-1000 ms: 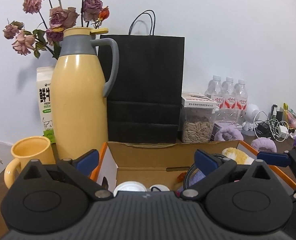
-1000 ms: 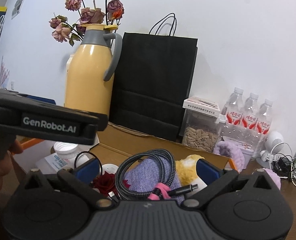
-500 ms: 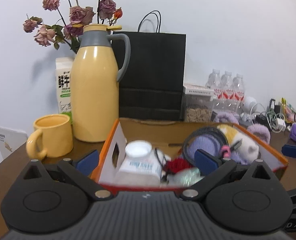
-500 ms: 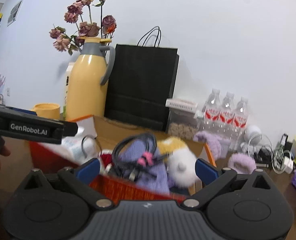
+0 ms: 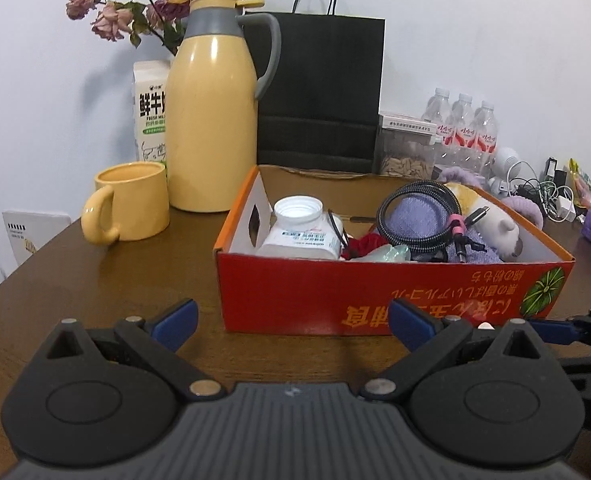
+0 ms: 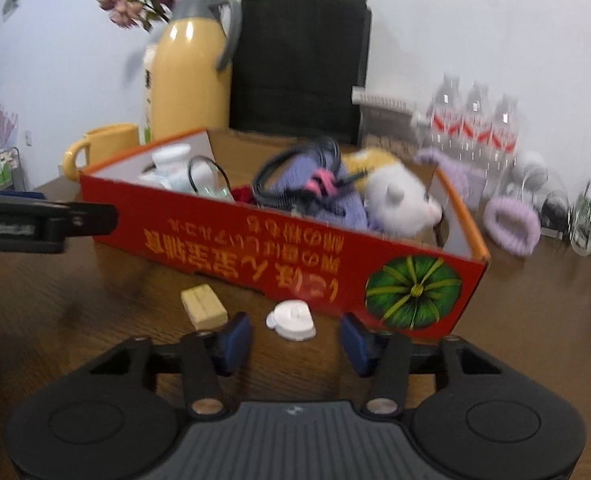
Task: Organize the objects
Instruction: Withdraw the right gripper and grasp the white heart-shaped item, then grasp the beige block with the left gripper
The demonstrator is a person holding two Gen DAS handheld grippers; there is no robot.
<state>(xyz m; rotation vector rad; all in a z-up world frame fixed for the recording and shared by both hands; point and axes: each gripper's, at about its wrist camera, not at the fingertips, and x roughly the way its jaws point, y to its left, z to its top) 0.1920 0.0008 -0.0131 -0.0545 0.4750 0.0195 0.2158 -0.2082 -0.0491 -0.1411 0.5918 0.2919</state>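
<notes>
A red cardboard box stands on the brown table. It holds a white bottle, a coiled black cable, purple cloth and a white plush toy. In front of the box lie a small white round piece and a tan block. My right gripper is open, low over the table, with the white piece between and just beyond its fingertips. My left gripper is open and empty, short of the box's front wall.
A yellow thermos, yellow mug, milk carton, dried flowers and black paper bag stand behind the box. Water bottles, a seed jar, purple knit items and chargers sit at the right.
Both grippers have pulled back from over the box and dropped toward the table in front of it. The right gripper's jaws have narrowed. The white piece and tan block have come into view.
</notes>
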